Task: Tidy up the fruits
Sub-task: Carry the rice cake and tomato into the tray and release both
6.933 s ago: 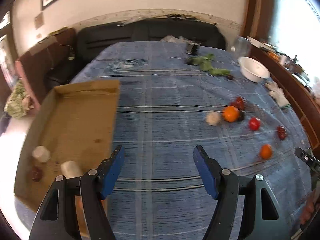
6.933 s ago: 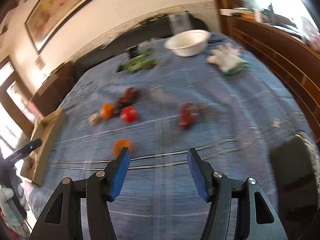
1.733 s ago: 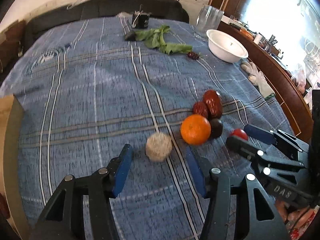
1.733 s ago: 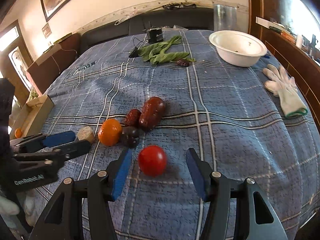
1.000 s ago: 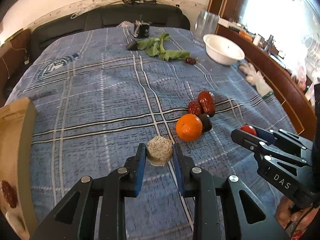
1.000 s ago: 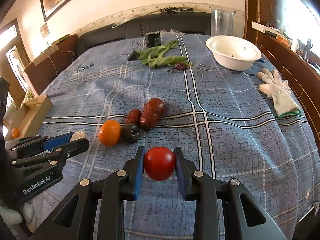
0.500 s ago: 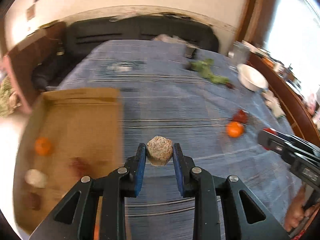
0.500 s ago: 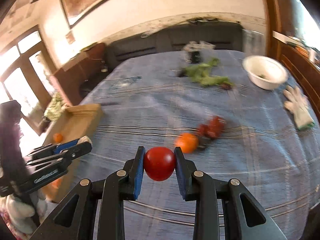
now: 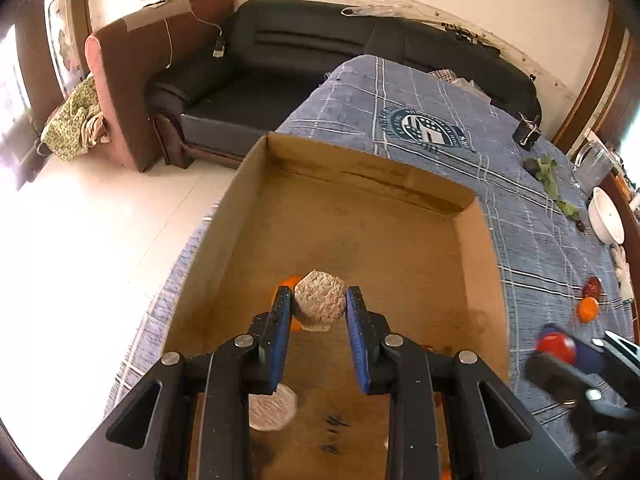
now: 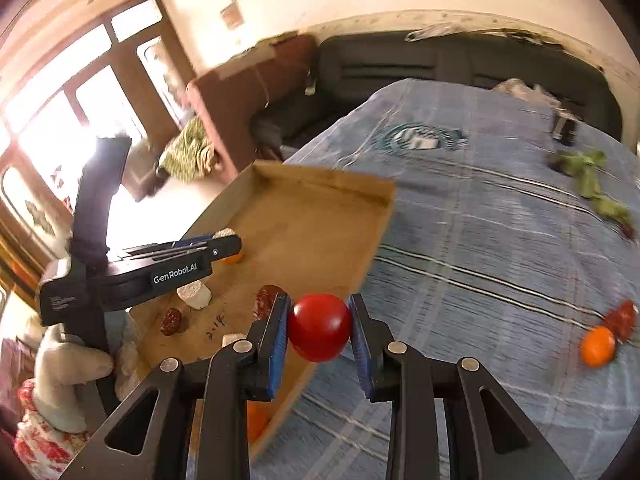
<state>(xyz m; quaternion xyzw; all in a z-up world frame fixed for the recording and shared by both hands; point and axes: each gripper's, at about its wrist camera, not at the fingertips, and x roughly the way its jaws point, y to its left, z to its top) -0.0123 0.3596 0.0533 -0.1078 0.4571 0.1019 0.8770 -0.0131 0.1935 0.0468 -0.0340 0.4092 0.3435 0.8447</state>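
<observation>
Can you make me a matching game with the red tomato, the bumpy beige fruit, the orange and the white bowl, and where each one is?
Things:
1. red tomato
2. beige fruit
3. orange
4. white bowl

Places:
A. lying on the blue cloth beside a dark red fruit
B. held in the left tool, over the cardboard box
C. far side of the table
D. held in the right tool

Pairs: 1-D, 2-B, 3-A, 4-C
</observation>
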